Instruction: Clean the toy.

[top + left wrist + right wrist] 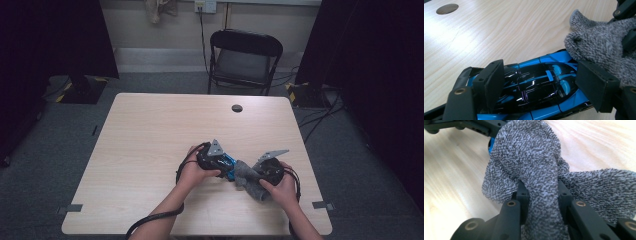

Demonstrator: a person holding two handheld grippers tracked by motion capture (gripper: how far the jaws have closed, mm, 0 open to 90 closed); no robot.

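Observation:
A blue and black toy car (536, 82) lies on the wooden table (150, 135), near its front right. My left gripper (544, 80) straddles the car's body, a pad pressed on each side; from the high view that gripper (225, 165) sits just left of the right one. A grey knitted cloth (529, 152) is bunched between the pads of my right gripper (542, 192), which is shut on it. The cloth (599, 42) rests against the car's far end, and a sliver of blue car (491, 145) peeks out behind it. In the high view the cloth (247, 179) lies between both hands.
A round cable hole (237, 108) sits at the table's far edge. A black folding chair (243, 57) stands beyond the table, with cables on the floor at the right. Tape marks (69, 208) lie at the front corners.

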